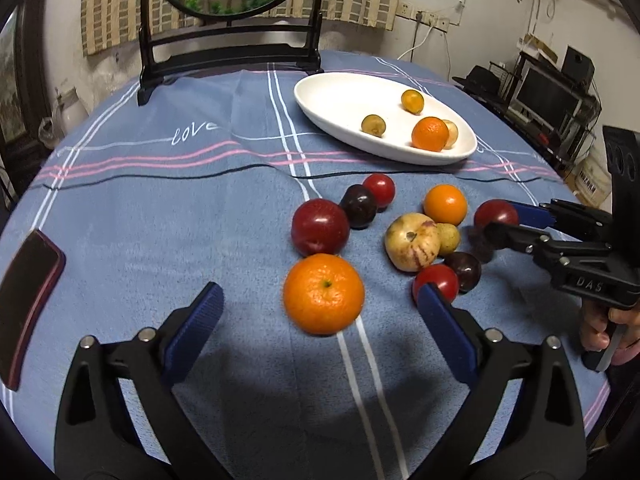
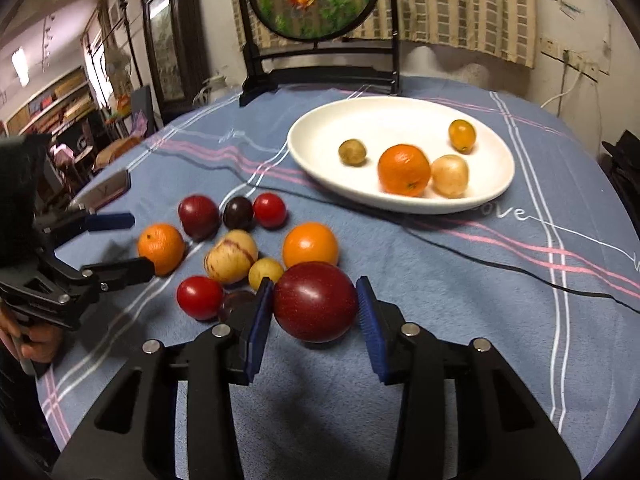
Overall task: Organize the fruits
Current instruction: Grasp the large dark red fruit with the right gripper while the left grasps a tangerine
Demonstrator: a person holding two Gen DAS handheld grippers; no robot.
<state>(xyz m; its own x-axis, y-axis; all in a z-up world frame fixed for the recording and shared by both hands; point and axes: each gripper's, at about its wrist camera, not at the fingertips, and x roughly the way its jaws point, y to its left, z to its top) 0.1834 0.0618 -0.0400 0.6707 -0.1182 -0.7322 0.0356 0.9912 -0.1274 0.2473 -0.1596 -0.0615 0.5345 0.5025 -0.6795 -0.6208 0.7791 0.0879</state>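
In the right wrist view a big dark red plum (image 2: 316,302) lies on the blue cloth with my right gripper (image 2: 315,322) shut on it, its blue pads (image 2: 260,320) against both sides. The same plum (image 1: 494,213) shows in the left wrist view inside that gripper (image 1: 506,224). My left gripper (image 1: 320,320) stands open, and an orange (image 1: 324,294) lies between its fingers untouched. From the right wrist that gripper (image 2: 140,245) brackets the orange (image 2: 162,249). A white oval plate (image 1: 324,96) (image 2: 320,140) behind holds several small fruits.
Loose plums, tomatoes, an orange (image 2: 310,245) and a pale striped fruit (image 2: 231,256) cluster between the grippers. A phone (image 1: 28,300) lies at the table's left edge. A black cable (image 2: 480,258) crosses the cloth. A round screen on a black stand (image 1: 228,52) stands at the back.
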